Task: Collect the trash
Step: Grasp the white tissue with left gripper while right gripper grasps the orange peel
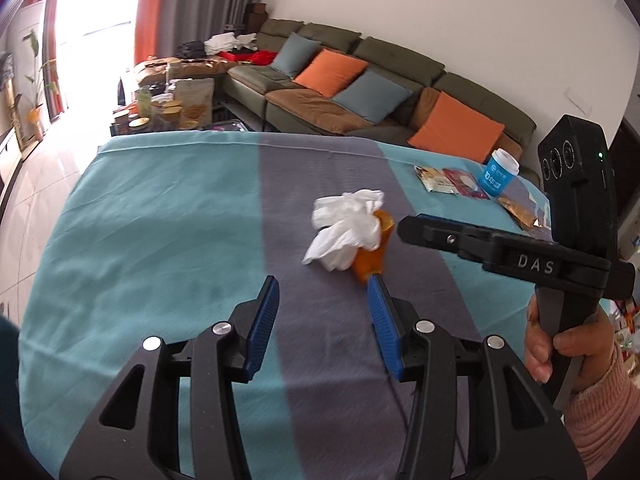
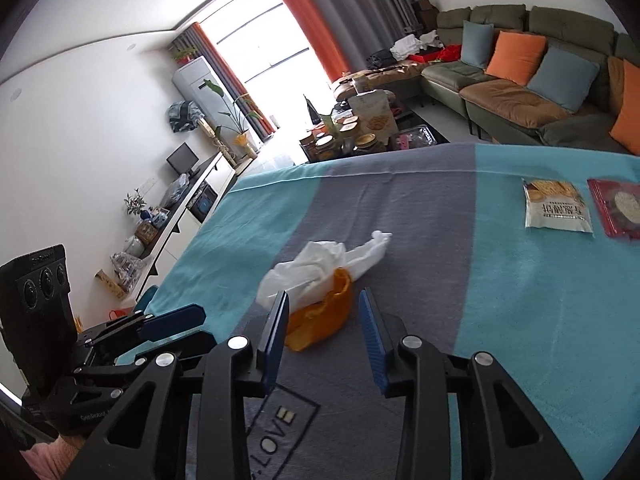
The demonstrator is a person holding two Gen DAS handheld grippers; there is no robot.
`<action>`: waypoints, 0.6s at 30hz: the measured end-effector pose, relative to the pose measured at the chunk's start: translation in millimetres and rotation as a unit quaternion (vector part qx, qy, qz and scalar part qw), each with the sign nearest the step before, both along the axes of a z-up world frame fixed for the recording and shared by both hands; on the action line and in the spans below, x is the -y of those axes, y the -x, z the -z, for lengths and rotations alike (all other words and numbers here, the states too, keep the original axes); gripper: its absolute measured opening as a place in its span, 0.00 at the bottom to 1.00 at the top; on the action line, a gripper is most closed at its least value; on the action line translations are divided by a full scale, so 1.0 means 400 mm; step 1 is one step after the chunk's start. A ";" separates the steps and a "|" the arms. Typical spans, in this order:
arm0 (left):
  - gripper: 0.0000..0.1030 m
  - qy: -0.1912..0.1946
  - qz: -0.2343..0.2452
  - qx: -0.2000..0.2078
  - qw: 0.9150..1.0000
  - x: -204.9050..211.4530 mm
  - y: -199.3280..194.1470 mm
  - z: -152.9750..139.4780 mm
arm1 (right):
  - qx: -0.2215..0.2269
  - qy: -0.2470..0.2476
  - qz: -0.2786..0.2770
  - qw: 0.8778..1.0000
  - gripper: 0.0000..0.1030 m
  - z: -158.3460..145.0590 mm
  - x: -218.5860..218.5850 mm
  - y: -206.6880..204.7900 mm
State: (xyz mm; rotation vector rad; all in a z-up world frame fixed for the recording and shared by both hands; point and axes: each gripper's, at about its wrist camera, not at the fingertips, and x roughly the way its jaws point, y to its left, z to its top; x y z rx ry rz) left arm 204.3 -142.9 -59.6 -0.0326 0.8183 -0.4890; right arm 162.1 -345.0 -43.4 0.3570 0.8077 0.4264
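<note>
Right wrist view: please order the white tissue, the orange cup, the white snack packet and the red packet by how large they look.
1. white tissue
2. orange cup, though it is nearest the camera and the tissue hides part of it
3. white snack packet
4. red packet, but the picture's edge cuts it off, so the last two are unsure.

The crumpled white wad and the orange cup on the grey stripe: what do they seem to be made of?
The crumpled white wad looks like soft matte tissue paper or thin plastic film: limp folds, slightly translucent. The orange cup looks like smooth, glossy plastic, with a thin, dented rim.
</note>
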 end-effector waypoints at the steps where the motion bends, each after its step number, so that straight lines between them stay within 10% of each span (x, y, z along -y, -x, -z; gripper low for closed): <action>1: 0.44 -0.002 0.003 -0.002 1.000 0.014 -0.011 0.003 | -0.003 -0.002 0.000 1.000 0.30 0.005 0.003 -0.006; 9: 0.44 0.000 0.023 -0.023 0.999 0.087 -0.103 0.027 | -0.012 -0.012 0.009 1.000 0.29 0.028 0.019 -0.021; 18: 0.04 0.032 0.018 -0.053 0.998 0.060 -0.147 0.063 | -0.017 -0.023 0.008 1.000 0.29 0.040 0.037 -0.024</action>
